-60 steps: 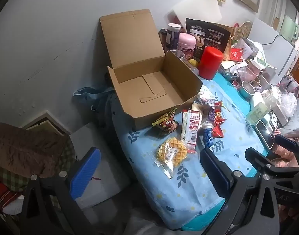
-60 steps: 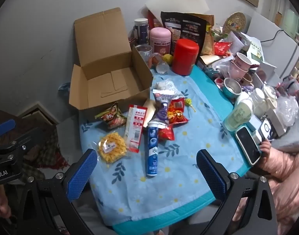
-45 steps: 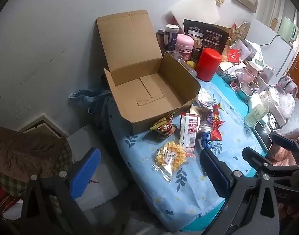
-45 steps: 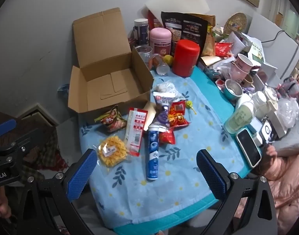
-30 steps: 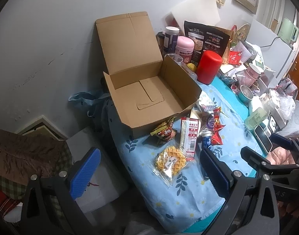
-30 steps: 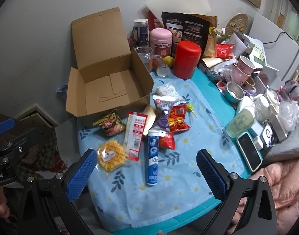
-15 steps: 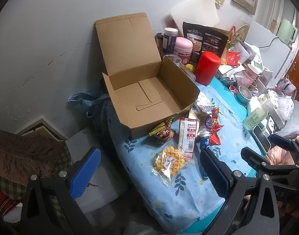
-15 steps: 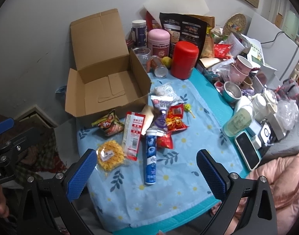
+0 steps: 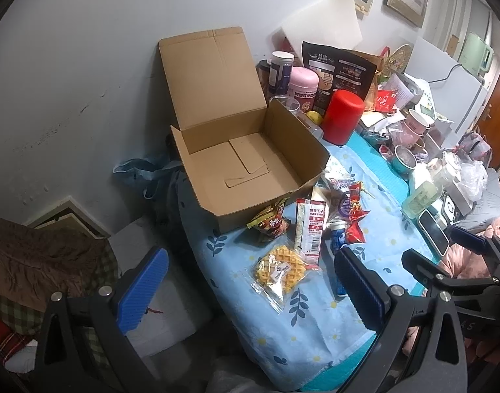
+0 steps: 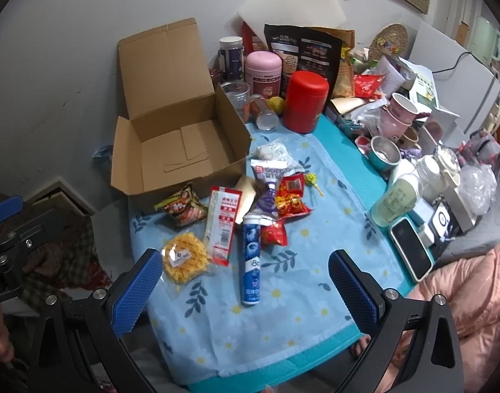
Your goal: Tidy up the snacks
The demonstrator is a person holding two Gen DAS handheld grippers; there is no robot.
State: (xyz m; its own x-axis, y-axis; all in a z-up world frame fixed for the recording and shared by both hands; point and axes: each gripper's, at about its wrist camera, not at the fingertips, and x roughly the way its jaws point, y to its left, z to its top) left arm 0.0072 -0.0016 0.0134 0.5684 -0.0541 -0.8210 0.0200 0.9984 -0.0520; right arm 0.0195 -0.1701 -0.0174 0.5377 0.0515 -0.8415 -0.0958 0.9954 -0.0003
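Both tongs gape wide w/ nothing held: left tongs, right tongs, hovering at the desk's near edge. Snacks lie loose near the open cardboard box: waffle pack, red-white sachet, blue tube.

The cardboard box stands open-topped at the table's back left corner, nothing above it. Snack packets crowd its front wall; jars and a red canister block the back edge. The front edge's cloth lies bare.
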